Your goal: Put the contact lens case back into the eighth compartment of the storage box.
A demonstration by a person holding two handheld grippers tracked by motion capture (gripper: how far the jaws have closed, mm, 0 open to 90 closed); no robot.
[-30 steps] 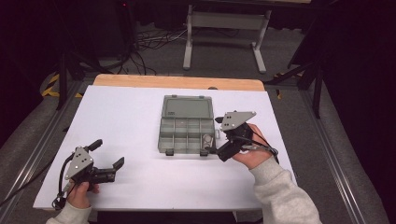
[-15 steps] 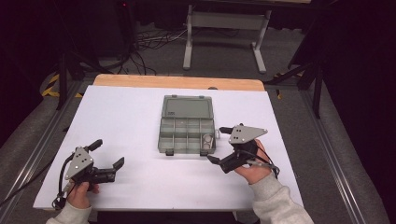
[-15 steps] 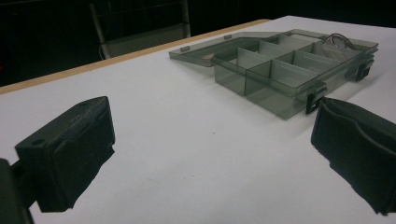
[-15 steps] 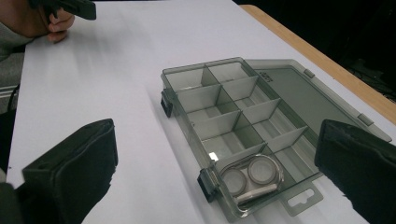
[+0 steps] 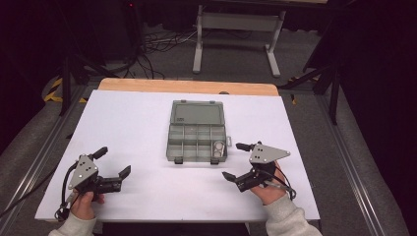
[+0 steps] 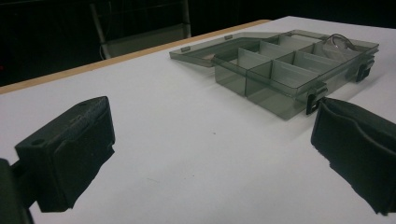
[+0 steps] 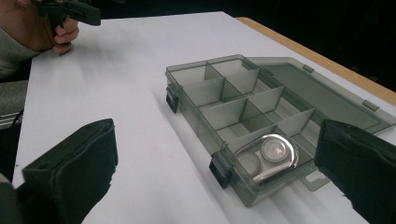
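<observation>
Compartment organizer box sat mid desk, lid open flat on far side; metal ring piece in near-right compartment. Thin clear plastic: likely light, stiff, slippery; grip by wall or latch. Right gripper wide, empty, near box; left gripper wide, empty, well apart.

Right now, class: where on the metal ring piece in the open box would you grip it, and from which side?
Grip the ring piece on its raised curved band, from straight above. It lies flat in the front right corner cell of the box, whose walls probably block a sideways approach. The right tongs are open and nearest.
</observation>
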